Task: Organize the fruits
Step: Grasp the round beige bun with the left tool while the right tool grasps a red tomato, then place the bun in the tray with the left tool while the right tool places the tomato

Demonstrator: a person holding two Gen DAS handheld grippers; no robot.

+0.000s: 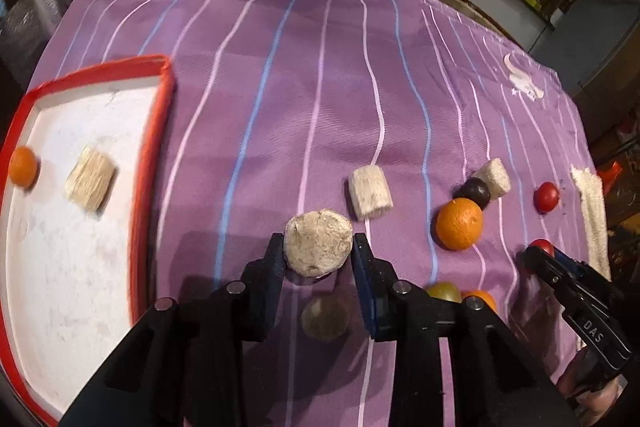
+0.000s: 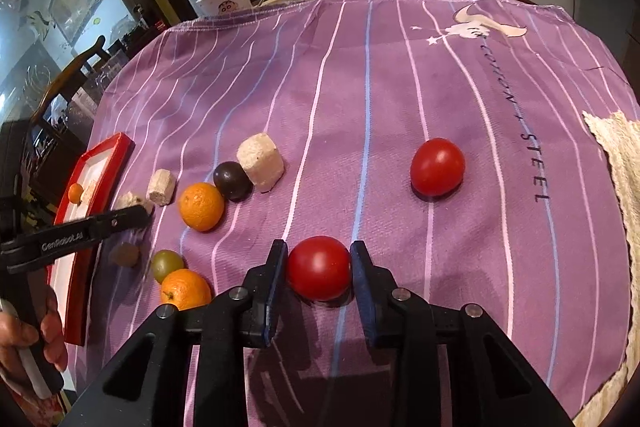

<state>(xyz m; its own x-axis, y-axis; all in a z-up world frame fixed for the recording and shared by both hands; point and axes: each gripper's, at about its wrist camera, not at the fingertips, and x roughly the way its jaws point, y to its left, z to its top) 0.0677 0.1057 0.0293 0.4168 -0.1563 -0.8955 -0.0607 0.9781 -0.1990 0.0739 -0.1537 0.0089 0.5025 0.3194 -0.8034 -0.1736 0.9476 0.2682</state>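
A purple cloth with pale stripes (image 2: 400,99) covers the table, and every place below is given from it. At its left edge lies a shallow white tray with a red rim (image 1: 154,155), already holding a small orange citrus (image 1: 23,165) and a beige fibrous block (image 1: 90,179).

Loose on the cloth's middle are a larger orange (image 2: 201,206), a dark round plum-like fruit (image 2: 232,179), a second red tomato (image 2: 437,167), more beige blocks, and, nearer the front, a green grape-like fruit (image 2: 167,265) beside another orange (image 2: 185,289).

The left gripper (image 1: 319,253), raised over the front middle of the cloth, is clamped on a round beige fibrous plug (image 1: 319,243), its shadow visible beneath. The right gripper (image 2: 319,269), low over the front right of the cloth, has both pads pressed against a smooth red tomato (image 2: 319,268) that seems to sit on the fabric.

Likely risks: the tomato is glossy and round, so it could squirt out of the flat pads as it lifts, or bruise if squeezed harder. The plug is gripped near the fingertips and could twist free on the way to the tray. The two grippers work close together and might collide, or knock the green fruit and orange rolling.
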